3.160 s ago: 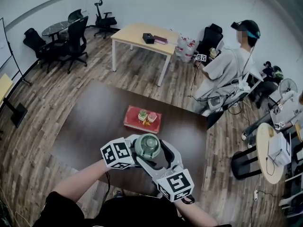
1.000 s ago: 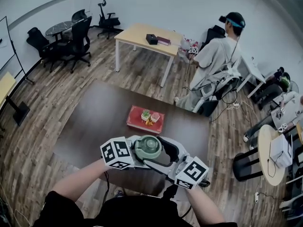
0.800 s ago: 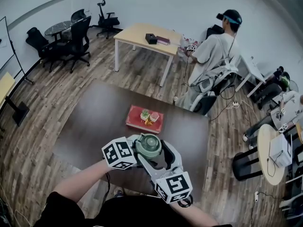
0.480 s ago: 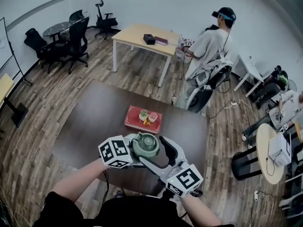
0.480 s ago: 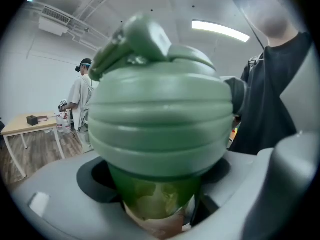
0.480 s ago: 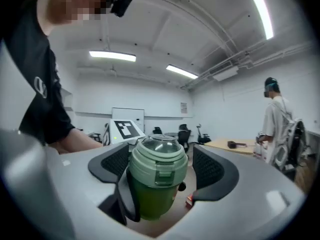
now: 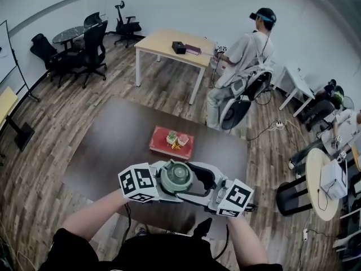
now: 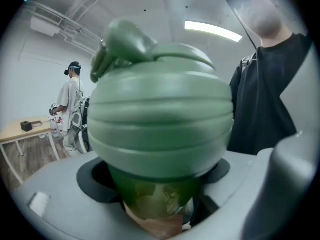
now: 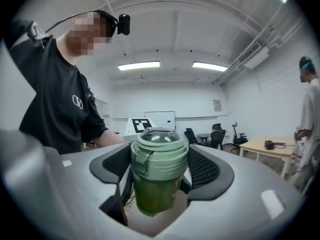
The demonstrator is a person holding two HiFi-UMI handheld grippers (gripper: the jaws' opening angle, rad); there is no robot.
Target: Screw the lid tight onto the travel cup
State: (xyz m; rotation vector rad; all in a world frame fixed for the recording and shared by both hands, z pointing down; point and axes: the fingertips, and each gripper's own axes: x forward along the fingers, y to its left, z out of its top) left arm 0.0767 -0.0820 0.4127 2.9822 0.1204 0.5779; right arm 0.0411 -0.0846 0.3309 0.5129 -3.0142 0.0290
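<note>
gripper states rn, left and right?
Left gripper: closed, holding the travel cup by its body.
Right gripper: closed on the lid; fingers just tightened slightly.

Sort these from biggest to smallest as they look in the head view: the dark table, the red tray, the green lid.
1. dark table
2. red tray
3. green lid

The tray looks only slightly bigger than the lid, and the lid is held nearer the camera, so that pair is unsure.
</note>
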